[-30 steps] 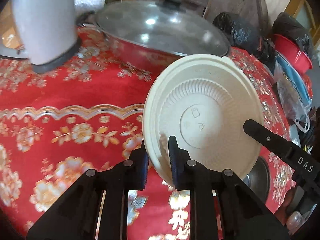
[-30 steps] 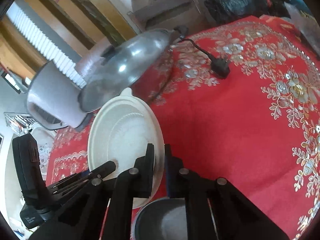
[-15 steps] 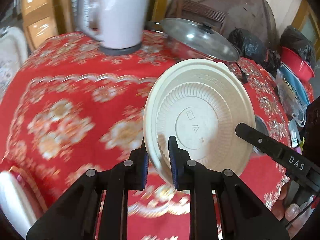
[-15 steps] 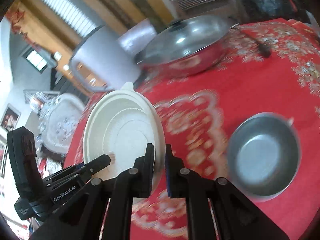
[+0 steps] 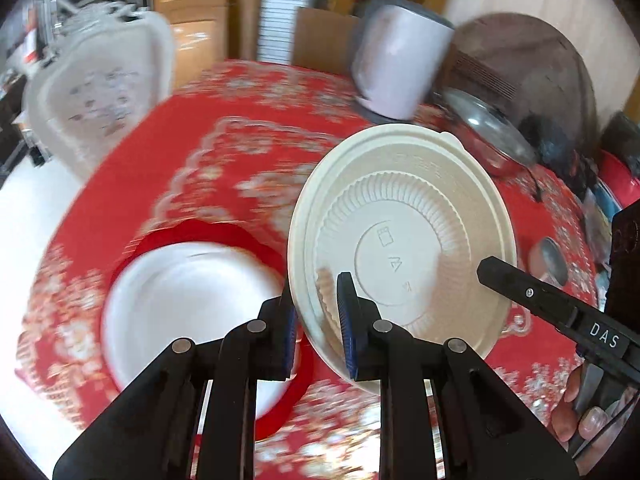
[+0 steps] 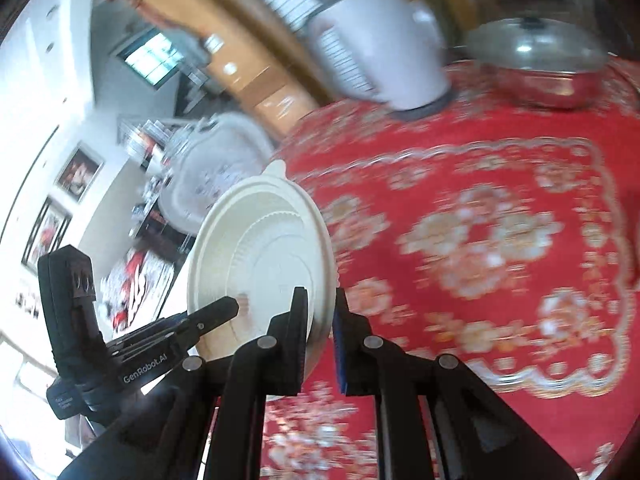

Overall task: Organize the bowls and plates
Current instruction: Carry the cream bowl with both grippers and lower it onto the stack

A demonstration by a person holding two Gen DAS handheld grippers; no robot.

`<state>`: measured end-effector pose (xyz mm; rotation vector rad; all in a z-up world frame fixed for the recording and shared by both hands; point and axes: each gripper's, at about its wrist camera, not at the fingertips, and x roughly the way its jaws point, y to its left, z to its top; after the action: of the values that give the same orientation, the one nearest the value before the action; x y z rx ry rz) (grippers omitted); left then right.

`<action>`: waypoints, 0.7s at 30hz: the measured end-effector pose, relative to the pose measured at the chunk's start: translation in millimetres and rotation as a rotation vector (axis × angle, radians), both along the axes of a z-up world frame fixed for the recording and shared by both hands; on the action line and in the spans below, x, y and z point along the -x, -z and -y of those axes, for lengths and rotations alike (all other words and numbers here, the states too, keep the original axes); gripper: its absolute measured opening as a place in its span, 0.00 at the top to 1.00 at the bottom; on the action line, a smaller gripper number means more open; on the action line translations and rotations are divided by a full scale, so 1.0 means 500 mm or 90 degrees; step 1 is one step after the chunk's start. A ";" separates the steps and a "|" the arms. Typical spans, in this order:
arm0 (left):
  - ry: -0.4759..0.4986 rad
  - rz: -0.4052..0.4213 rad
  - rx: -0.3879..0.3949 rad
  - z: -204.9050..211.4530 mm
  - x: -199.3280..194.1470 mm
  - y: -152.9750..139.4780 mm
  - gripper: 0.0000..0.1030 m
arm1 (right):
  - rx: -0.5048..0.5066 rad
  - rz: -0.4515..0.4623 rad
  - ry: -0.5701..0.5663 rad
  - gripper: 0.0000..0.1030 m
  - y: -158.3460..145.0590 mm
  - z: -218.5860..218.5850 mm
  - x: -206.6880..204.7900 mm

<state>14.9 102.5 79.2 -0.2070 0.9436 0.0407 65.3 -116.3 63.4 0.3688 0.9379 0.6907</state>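
A cream plastic plate (image 5: 400,240) stands on edge in the air, underside toward the left wrist camera. My left gripper (image 5: 316,308) is shut on its lower left rim. In the right wrist view the same cream plate (image 6: 260,260) has its rim between the pads of my right gripper (image 6: 320,312), whose jaws are opening slightly while the rim still sits between them. The right gripper's finger (image 5: 520,284) shows at the plate's right edge. Below and left of the held plate, a white plate with a red rim (image 5: 180,308) lies on the red tablecloth (image 5: 200,184).
A white jug (image 5: 396,68) and a lidded steel pan (image 5: 488,132) stand at the table's far side. A small steel bowl (image 5: 548,260) lies to the right. A white patterned chair (image 5: 100,92) stands beyond the left table edge. A hand (image 5: 580,420) holds the right gripper.
Both grippers have carried the cream plate leftward across the table. The red-rimmed white plate has come into the left wrist view. The steel bowl has dropped out of the right wrist view.
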 end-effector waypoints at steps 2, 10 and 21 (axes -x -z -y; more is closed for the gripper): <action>-0.022 0.000 -0.003 -0.044 0.025 0.003 0.83 | 0.001 -0.003 -0.027 0.89 0.005 -0.050 0.011; -0.092 -0.017 -0.002 -0.158 0.080 0.038 0.83 | 0.032 -0.021 -0.100 0.89 0.034 -0.187 0.028; -0.125 -0.049 -0.007 -0.201 0.093 0.095 0.83 | 0.077 -0.051 -0.127 0.88 0.079 -0.262 0.037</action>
<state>-31.6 202.8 31.6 -0.2893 0.9970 0.2364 46.6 14.9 23.8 0.1986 1.0973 0.8014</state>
